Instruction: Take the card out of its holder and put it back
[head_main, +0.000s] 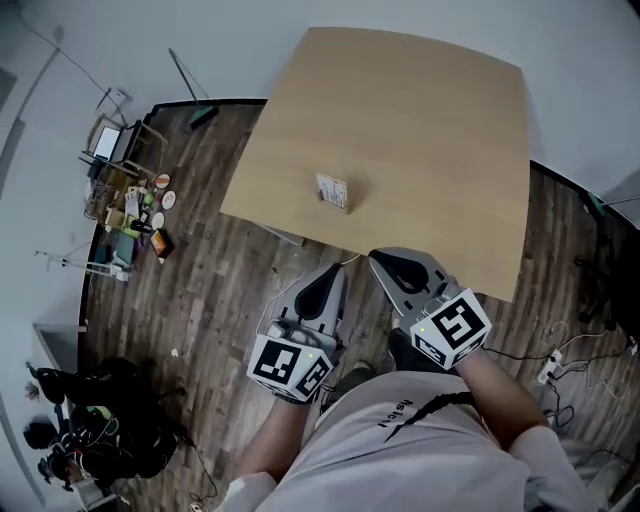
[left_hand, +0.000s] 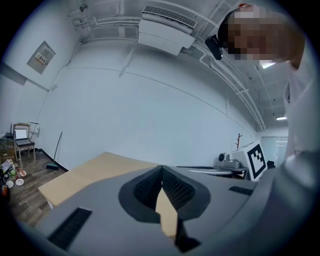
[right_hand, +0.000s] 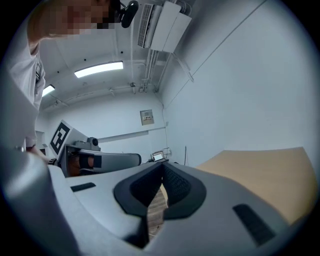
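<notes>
A small card stands upright in its holder (head_main: 333, 191) near the front edge of the light wooden table (head_main: 430, 130). Both grippers hang close to my body, short of the table's near edge and apart from the card. The left gripper (head_main: 338, 270) is shut with nothing between its jaws, and its own view shows the jaw tips (left_hand: 161, 167) meeting above the tabletop (left_hand: 95, 172). To its right, the right gripper (head_main: 375, 258) is also shut and empty, its tips (right_hand: 162, 165) touching. The card does not show in either gripper view.
Wood-plank floor surrounds the table. A rack with a laptop (head_main: 105, 145) and scattered small items (head_main: 140, 215) sit at the left, a broom (head_main: 195, 95) leans by the wall, dark bags (head_main: 100, 420) lie at bottom left, and a power strip with cables (head_main: 548, 368) lies at the right.
</notes>
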